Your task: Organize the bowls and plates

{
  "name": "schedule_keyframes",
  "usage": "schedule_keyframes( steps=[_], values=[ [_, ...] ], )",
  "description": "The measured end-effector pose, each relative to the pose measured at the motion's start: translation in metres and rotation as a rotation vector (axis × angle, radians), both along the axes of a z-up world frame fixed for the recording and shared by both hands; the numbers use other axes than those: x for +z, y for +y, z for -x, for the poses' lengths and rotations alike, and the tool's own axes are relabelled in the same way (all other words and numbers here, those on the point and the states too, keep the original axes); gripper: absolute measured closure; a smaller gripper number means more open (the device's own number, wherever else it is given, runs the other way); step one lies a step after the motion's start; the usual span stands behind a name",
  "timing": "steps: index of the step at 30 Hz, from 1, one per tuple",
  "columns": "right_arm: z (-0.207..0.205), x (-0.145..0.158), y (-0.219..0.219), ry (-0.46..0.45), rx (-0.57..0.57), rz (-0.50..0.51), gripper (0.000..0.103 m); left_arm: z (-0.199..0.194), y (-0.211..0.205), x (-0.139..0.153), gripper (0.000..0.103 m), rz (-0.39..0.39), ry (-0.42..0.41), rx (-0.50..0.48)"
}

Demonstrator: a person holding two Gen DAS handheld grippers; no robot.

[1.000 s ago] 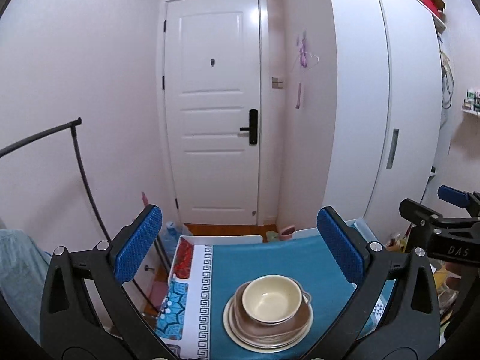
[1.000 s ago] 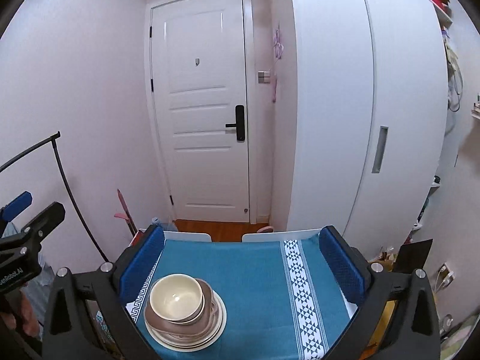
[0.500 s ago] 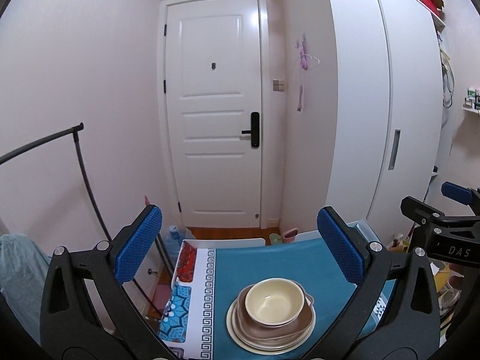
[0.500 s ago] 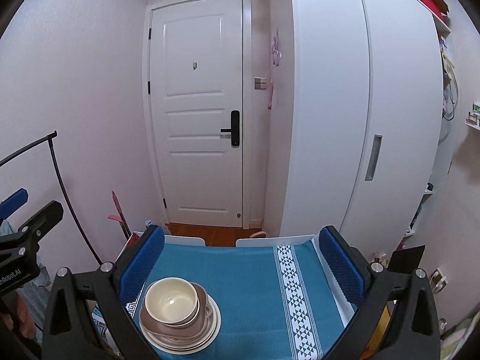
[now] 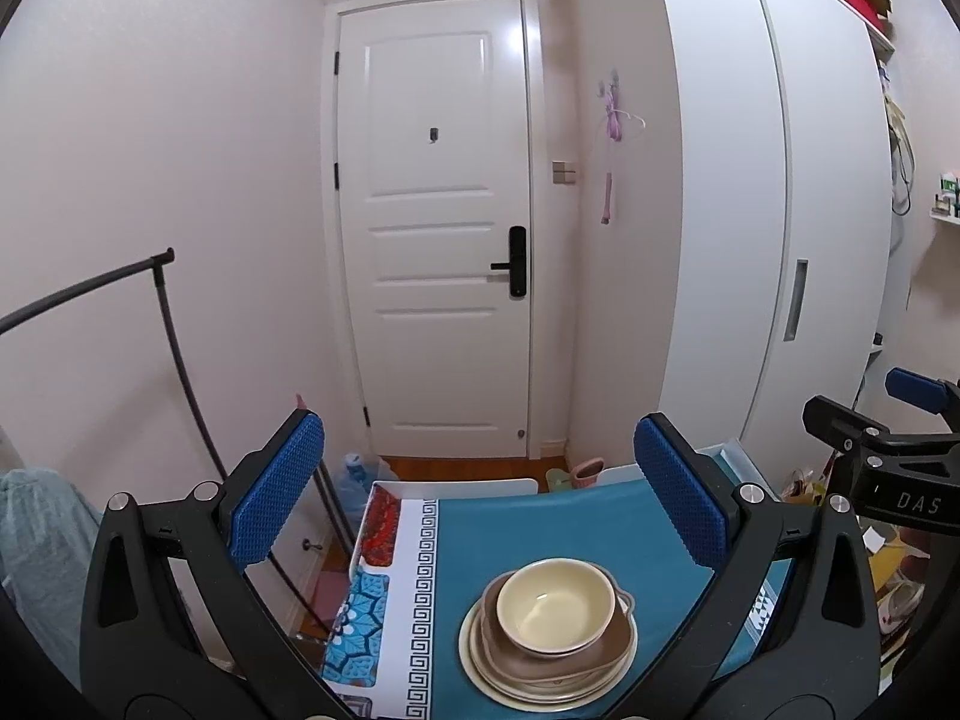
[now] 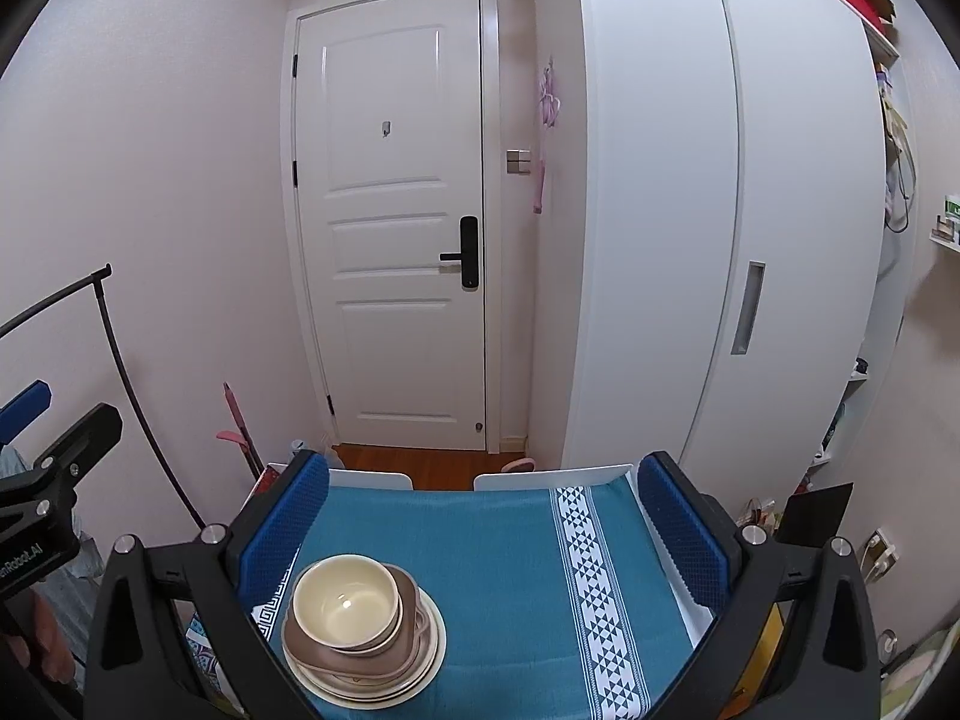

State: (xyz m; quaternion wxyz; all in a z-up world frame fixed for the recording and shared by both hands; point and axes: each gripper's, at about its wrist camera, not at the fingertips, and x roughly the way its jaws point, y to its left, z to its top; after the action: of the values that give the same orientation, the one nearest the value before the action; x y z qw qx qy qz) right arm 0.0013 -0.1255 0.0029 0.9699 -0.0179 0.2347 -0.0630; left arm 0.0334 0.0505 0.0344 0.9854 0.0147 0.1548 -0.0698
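Both of your grippers were spread wide with nothing between their blue pads. Your left gripper (image 5: 480,504) hung above the near part of the table, and your right gripper (image 6: 483,531) sat level with it, just to its right; each showed at the edge of the other's view.

Nearest to you, the dishes stood in one stack on the teal tablecloth (image 6: 498,546). At the bottom lay a cream plate (image 5: 528,687), with what looked like a second pale plate on it. On those rested a brown dish (image 5: 612,639) with small handles, and a cream bowl (image 5: 555,606) sat upright in it, empty. From your left gripper the stack lay between the fingers, slightly right of centre; from your right gripper the same cream bowl (image 6: 347,600) sat low and to the left, close to the left finger's blue pad (image 6: 282,525). Neither gripper touched the stack.

Beyond the dishes, the cloth ran to the far edge of the table (image 6: 552,476), with a white triangle band (image 6: 591,594) on its right side and a key-pattern border (image 5: 427,570) on its left. Farther off, a black rail (image 5: 171,324) stood at the left wall, a white wardrobe (image 6: 720,210) at the right, and a closed white door (image 5: 438,228) at the back.
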Motion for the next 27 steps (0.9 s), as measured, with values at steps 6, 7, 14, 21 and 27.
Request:
schedule_keyframes(
  steps=[6, 7, 14, 21, 27],
  values=[
    [0.0, 0.0003, -0.0001, -0.001, -0.002, -0.008, 0.0, 0.0002, 0.0011, -0.0003, 0.0, 0.001, -0.002, 0.0],
    [-0.0003, 0.0001, -0.0001, -0.001, -0.005, -0.009, 0.0, 0.0004, 0.0014, -0.0003, 0.0, 0.002, -0.003, 0.0],
    [-0.001, 0.0003, -0.003, -0.009, -0.021, -0.021, 0.0, -0.0012, 0.0072, -0.0001, 0.0, 0.009, -0.007, 0.008],
    [-0.0019, 0.0014, -0.0027, -0.014, -0.023, -0.017, 0.0, -0.0044, 0.0094, 0.0009, 0.0, 0.005, -0.006, 0.008],
    [-0.0029, 0.0014, -0.0002, -0.014, -0.025, -0.013, 0.0, -0.0061, 0.0099, 0.0012, 0.0, 0.002, -0.004, 0.008]
  ],
)
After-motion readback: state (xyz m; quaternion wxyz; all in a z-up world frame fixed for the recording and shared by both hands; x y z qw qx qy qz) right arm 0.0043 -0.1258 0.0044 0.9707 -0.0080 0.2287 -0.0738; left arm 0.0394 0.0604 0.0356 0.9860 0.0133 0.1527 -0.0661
